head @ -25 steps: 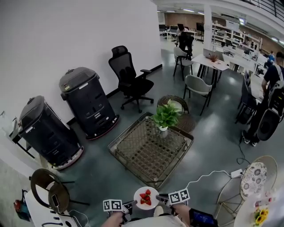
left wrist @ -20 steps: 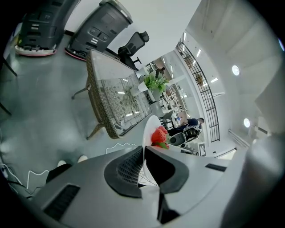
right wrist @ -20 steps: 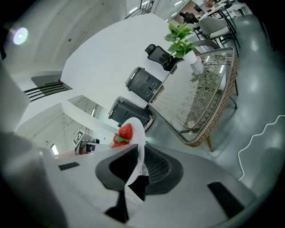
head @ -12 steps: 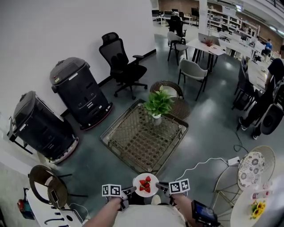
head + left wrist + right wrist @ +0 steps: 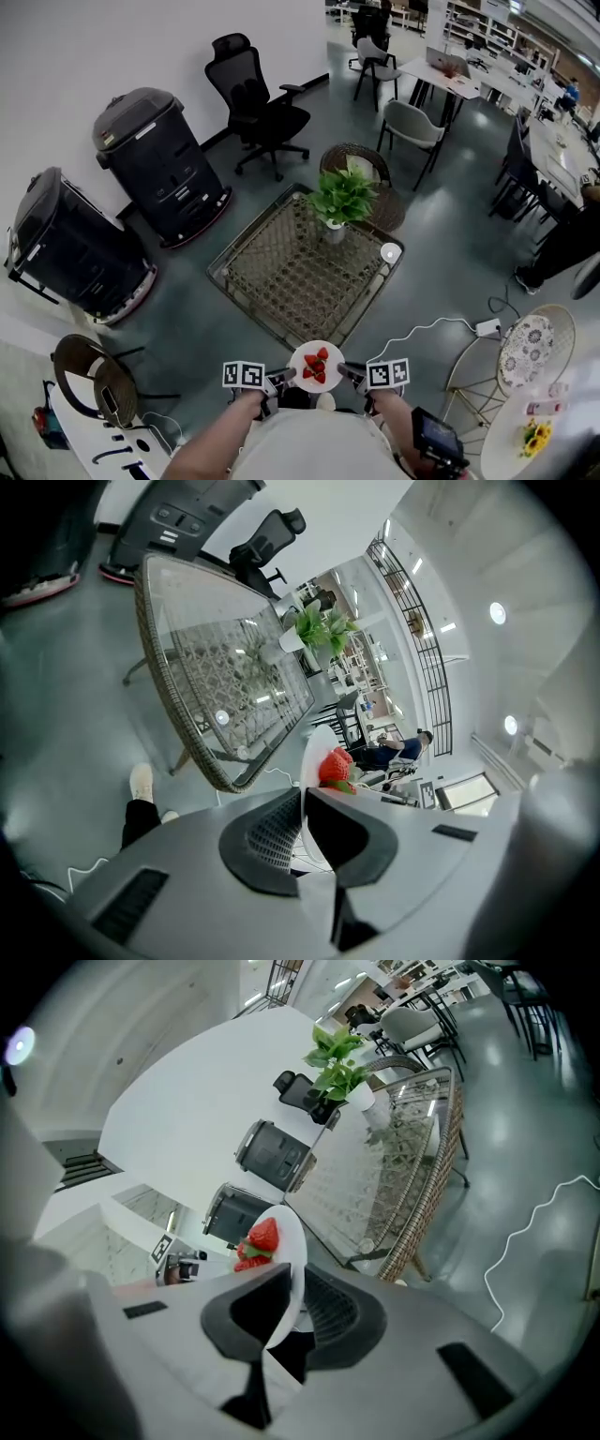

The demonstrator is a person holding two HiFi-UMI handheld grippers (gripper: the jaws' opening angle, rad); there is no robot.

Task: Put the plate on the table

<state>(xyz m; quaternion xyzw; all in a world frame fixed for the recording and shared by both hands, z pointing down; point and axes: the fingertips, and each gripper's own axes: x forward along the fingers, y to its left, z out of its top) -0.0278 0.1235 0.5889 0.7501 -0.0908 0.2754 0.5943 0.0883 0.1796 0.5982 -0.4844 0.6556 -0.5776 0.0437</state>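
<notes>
A small white plate [image 5: 316, 367] carrying red strawberries [image 5: 317, 364] hangs in the air in front of me, over the grey floor. My left gripper [image 5: 284, 377] is shut on the plate's left rim and my right gripper [image 5: 348, 373] is shut on its right rim. In the left gripper view the plate's edge [image 5: 312, 750] stands between the pads, strawberries [image 5: 336, 766] just beyond. The right gripper view shows the same rim [image 5: 292, 1246] pinched in the jaws. The low glass-topped wicker table [image 5: 272, 281] lies a short way ahead, its near corner close to the plate.
A potted green plant [image 5: 343, 199] stands on the table's far side. Two dark wheeled machines [image 5: 159, 164] and a black office chair [image 5: 258, 108] line the left wall. A white cable [image 5: 422, 333] crosses the floor at right, near round side tables [image 5: 525, 352].
The table and room have slid down and nearer in the head view. The plate stays gripped on both sides and sits slightly higher in the picture.
</notes>
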